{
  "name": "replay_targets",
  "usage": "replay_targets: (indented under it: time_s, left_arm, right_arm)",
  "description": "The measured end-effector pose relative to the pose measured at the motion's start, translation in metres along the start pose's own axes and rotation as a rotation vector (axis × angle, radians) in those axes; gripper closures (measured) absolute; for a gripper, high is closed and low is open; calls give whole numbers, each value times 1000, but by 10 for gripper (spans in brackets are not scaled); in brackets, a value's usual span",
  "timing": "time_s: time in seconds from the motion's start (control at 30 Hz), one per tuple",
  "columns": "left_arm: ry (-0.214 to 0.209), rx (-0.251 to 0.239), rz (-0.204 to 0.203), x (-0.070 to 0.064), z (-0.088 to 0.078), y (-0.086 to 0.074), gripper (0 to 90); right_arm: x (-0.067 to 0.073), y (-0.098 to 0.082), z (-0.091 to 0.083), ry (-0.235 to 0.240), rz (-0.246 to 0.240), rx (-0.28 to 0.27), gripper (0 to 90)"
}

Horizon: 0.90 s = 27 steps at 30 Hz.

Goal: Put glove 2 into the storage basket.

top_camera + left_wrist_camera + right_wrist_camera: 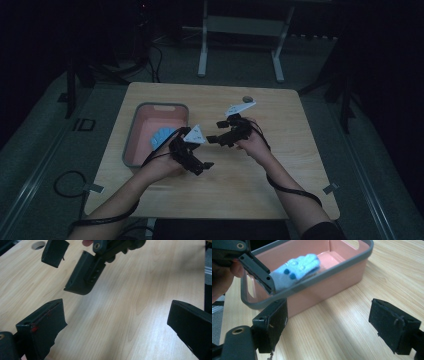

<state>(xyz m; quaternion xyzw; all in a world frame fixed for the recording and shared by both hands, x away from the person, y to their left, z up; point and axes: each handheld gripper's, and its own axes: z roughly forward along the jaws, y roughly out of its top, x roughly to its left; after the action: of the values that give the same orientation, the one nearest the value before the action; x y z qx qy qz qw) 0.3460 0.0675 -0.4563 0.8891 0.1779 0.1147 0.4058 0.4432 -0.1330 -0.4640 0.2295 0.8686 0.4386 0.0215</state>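
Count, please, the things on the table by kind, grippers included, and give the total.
Pink bin with grey rim: 1
Light blue glove, lying in the bin: 1
Small round grey thing near the far edge of the table, too small to identify: 1
Hand-held grippers, both with jaws apart and holding nothing: 2, the left gripper and the right gripper
Total: 5

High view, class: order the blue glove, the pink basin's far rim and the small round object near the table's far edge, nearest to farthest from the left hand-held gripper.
1. Blue glove, in the basin, just left of the left hand-held gripper.
2. Pink basin's far rim, behind the glove.
3. Small round object, far right.
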Motion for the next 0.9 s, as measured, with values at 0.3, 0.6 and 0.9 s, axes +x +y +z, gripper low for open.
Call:
replay_targets:
  time_s: [0.3, 0.6, 0.9]
  left_arm:
    - [-60, -9, 30, -15, 17, 10, 19]
    - [-111, -13, 58, -31, 35, 17, 19]
    - [-146, -8, 84, -44, 53, 18, 19]
  right_arm:
    - [-4, -19, -18, -19, 15, -3, 157]
    - [-7, -41, -31, -26, 46, -5, 157]
    - [-12, -62, -40, -35, 76, 3, 157]
